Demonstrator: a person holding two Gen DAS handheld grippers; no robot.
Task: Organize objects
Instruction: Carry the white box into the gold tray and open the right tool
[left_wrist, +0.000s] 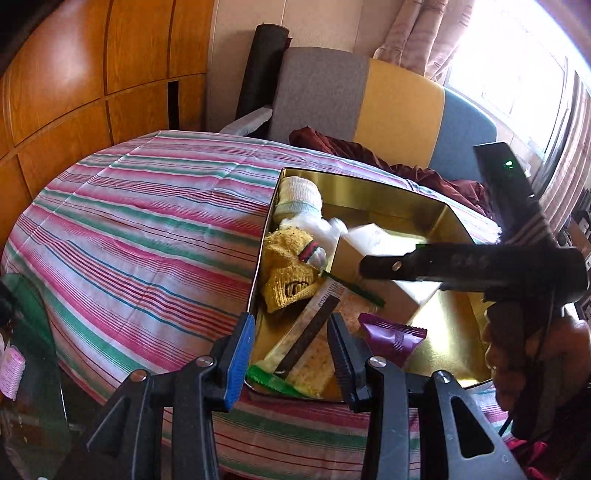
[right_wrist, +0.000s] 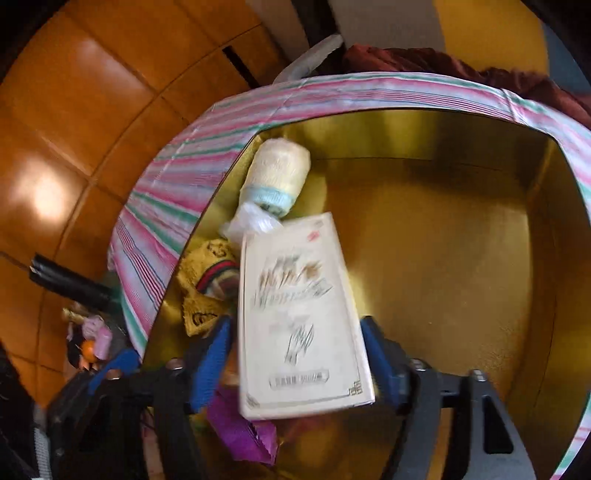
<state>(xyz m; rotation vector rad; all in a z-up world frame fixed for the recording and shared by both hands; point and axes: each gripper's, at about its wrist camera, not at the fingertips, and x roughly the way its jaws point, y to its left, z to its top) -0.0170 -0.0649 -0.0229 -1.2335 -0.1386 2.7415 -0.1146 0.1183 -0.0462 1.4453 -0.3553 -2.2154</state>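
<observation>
Striped cloth (left_wrist: 147, 229) covers the table, with orange wood panelling (left_wrist: 74, 74) in the upper left of the left wrist view. On it, right of centre, sits a gold tin (left_wrist: 447, 221) holding a rolled white sock (left_wrist: 299, 195), a yellow knit cloth (left_wrist: 288, 273) and a purple packet (left_wrist: 391, 338). The left gripper (left_wrist: 291, 354) stands over the tin's near left rim, its 2 jaws narrowly apart and gripping nothing. The right gripper (right_wrist: 295, 354) has its jaws spread either side of a white box (right_wrist: 299, 314) inside the tin; pad contact cannot be told.
</observation>
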